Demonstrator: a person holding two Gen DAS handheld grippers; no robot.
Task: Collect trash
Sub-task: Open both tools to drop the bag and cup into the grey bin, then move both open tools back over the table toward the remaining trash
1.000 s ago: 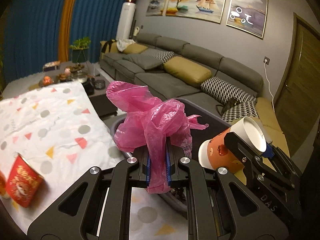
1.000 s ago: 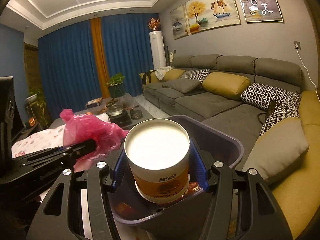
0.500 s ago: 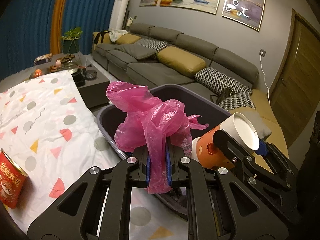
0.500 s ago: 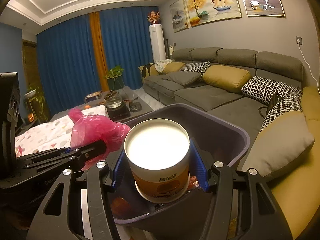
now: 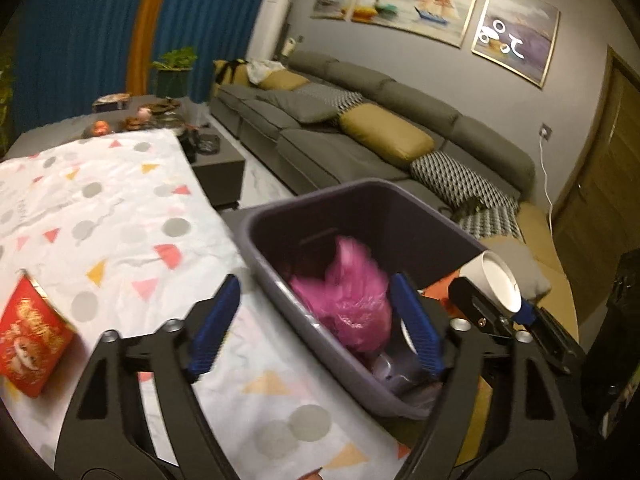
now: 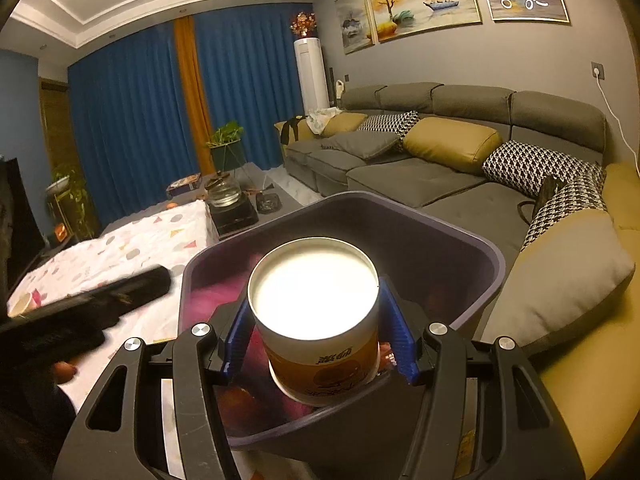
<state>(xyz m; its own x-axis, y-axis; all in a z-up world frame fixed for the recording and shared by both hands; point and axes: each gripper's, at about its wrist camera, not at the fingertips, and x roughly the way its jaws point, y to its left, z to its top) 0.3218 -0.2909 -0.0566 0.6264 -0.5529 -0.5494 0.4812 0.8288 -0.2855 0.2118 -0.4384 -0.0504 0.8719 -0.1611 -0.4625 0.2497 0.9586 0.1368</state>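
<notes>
Your left gripper (image 5: 316, 324) just sprung wide, pink plastic bag (image 5: 344, 300) loose between fingers inside purple bin (image 5: 280, 256), your right gripper (image 6: 318, 338) clamping paper cup (image 6: 316, 312) over it.

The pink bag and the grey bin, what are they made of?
The pink bag looks like thin, shiny plastic film: it is crumpled and light shows through. The grey bin looks like hard, matt plastic: smooth walls, a rounded moulded rim.
</notes>
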